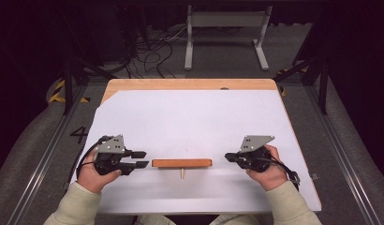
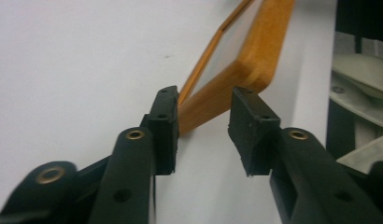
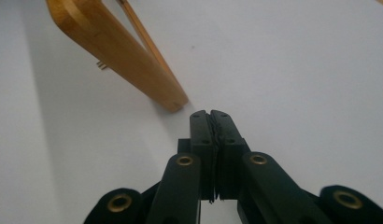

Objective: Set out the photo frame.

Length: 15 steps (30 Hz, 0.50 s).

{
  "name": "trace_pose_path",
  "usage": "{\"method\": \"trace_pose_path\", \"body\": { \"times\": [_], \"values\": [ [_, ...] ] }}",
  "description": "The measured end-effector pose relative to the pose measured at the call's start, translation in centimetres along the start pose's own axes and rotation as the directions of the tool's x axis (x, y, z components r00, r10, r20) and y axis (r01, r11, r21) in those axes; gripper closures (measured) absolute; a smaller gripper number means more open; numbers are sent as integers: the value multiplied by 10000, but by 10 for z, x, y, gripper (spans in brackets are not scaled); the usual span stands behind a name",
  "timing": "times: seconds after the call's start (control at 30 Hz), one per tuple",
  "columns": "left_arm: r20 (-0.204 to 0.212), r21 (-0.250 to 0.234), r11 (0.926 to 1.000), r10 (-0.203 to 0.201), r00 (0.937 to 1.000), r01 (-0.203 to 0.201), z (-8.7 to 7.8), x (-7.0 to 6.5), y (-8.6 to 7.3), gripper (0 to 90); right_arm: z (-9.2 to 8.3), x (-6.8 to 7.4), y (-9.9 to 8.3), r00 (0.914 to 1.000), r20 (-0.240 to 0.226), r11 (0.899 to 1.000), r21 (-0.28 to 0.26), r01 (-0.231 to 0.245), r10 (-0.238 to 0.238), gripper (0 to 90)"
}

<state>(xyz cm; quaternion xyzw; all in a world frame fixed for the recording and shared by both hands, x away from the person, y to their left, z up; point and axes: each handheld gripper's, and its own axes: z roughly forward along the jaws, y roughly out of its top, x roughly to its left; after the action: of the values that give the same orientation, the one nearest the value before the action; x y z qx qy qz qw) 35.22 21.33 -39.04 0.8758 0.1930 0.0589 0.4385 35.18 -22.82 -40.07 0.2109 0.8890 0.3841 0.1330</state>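
Observation:
A narrow wooden frame (image 1: 181, 163) stands on edge on the white sheet near the front of the table, with a small peg (image 1: 182, 173) sticking out toward me. My left gripper (image 1: 142, 159) is at the frame's left end and is open. In the left gripper view the wooden frame's (image 2: 236, 60) corner lies just ahead of the gap in the left gripper (image 2: 203, 112), and the pads do not press on it. My right gripper (image 1: 229, 157) sits a little off the frame's right end, shut on nothing. The right gripper view has the wooden frame (image 3: 119, 51) up and left of the shut right gripper (image 3: 211, 114).
The white sheet (image 1: 195, 117) covers most of a wooden table (image 1: 190, 84), whose bare edge runs along the back. Beyond it on the floor are a grey metal stand (image 1: 226, 21) and loose cables (image 1: 152, 51). Metal rails run along both sides.

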Motion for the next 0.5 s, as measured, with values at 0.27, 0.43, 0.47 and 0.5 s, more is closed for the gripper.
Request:
{"method": "trace_pose_path", "body": {
  "times": [0.27, 0.43, 0.47, 0.5],
  "values": [
    [-1600, -378, 9976, -636, 9851, 583, 3, 7, -5, 750, 14, 14, -1, 9982, -596, 9993, 352, 95, -73, 900],
    [-2085, -549, 9959, -824, 9746, 725, 5, 11, -8, 757, 26, 21, 0, 9963, -834, 9984, 508, 232, -189, 900],
    [-2125, -536, 9954, -890, 9731, 793, 6, 11, -9, 757, 28, 22, 0, 9960, -869, 9982, 542, 244, -197, 900],
    [-2157, -537, 9953, -908, 9722, 810, 7, 12, -9, 757, 30, 23, 0, 9957, -898, 9980, 567, 271, -220, 900]
  ]
}}
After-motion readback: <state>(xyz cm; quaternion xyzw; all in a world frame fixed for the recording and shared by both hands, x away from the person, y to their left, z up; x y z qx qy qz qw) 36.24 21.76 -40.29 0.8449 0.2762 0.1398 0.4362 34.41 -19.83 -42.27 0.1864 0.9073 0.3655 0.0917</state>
